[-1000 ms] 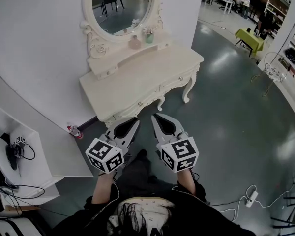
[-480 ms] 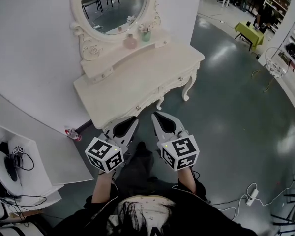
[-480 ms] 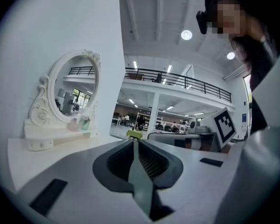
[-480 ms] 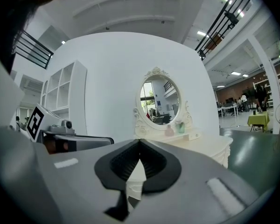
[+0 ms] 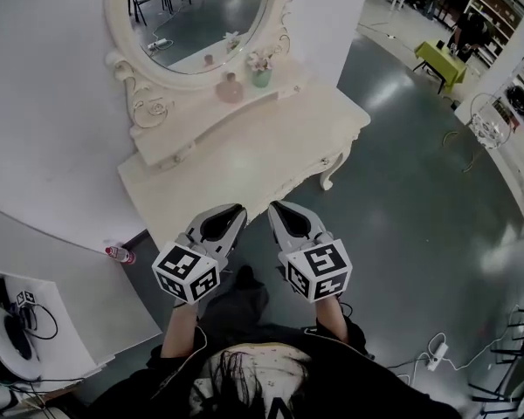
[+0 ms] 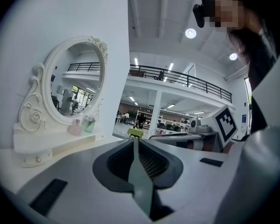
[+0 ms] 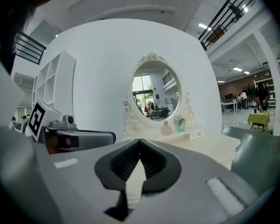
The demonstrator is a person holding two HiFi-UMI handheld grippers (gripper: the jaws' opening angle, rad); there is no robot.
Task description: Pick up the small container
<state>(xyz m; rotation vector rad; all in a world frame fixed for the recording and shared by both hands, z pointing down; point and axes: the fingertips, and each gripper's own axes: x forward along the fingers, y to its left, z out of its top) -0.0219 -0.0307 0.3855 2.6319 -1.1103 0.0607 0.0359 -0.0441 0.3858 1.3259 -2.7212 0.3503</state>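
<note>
In the approach step, the left gripper and right gripper at 6 o'clock have fingers together, empty; the small container at 12 o'clock on the shelf needs a forward reach with opened fingers.

Cream dressing table under oval mirror; green table beyond.

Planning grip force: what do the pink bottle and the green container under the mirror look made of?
Pink bottle: smooth pale surface, rounded body; glass or plastic, unclear which. Green container: see-through-looking tint suggests glass or plastic; too small to settle.
</note>
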